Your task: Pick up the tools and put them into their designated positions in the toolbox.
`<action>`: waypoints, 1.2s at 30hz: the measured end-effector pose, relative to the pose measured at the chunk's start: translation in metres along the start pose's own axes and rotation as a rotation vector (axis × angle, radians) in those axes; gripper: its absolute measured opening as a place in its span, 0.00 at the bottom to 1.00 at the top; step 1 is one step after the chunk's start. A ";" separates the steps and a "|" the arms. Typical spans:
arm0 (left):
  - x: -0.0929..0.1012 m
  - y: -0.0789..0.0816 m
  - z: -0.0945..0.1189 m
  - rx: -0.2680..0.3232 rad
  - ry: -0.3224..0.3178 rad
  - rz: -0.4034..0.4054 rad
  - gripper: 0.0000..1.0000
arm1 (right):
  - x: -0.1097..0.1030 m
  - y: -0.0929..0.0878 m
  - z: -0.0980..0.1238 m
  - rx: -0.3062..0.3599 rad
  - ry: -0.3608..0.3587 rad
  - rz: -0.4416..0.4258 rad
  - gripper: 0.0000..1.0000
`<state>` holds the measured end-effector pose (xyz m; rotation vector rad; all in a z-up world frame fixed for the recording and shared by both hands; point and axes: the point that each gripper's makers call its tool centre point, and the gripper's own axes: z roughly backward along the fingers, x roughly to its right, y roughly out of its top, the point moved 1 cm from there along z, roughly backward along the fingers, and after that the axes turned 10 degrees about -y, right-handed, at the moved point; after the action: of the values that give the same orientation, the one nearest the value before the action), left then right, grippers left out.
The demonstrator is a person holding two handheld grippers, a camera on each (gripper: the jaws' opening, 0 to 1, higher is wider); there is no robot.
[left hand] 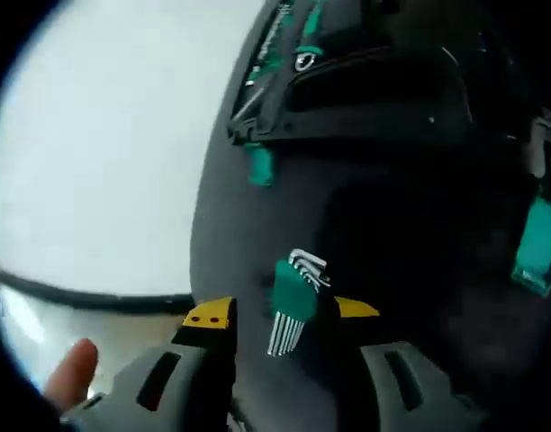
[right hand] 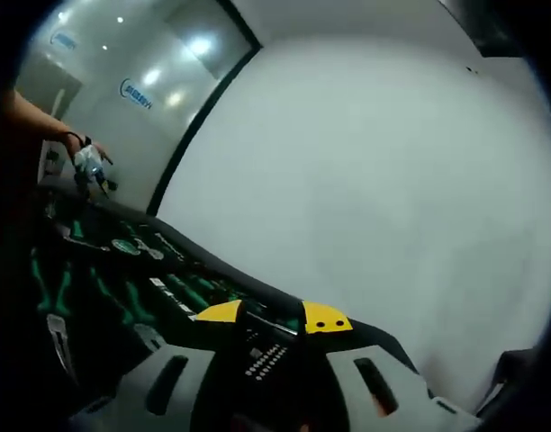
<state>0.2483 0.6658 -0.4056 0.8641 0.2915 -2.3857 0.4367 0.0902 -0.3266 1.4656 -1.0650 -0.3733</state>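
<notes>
Your left gripper [left hand: 283,310] had the hex key set [left hand: 293,301] clamped between its jaws, long axis along them, over the toolbox [left hand: 374,180]. Your right gripper [right hand: 274,315] sat at the toolbox's near edge; can't tell its jaw state.

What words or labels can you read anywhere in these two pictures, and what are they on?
No text can be read.
Blue logo sign on the wall, right gripper view: too blurred.
Smaller blue sign higher on that wall: too blurred.
White printing on a green tool handle in the toolbox, left gripper view: too small.
</notes>
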 end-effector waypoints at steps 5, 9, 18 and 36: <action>0.020 -0.005 -0.016 -0.019 -0.073 -0.024 0.30 | 0.001 -0.001 -0.001 0.002 -0.002 0.004 0.21; 0.023 -0.003 -0.019 -0.010 0.043 -0.058 0.13 | 0.001 0.000 -0.001 0.007 -0.004 -0.002 0.21; 0.010 -0.007 -0.013 -0.004 0.248 -0.024 0.22 | 0.000 0.000 0.000 0.004 0.010 -0.030 0.21; -0.011 -0.020 -0.014 -0.008 0.396 0.045 0.25 | -0.003 -0.002 0.000 -0.007 0.021 -0.037 0.21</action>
<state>0.2506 0.6922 -0.4090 1.3235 0.4284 -2.1566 0.4365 0.0920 -0.3295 1.4816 -1.0202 -0.3863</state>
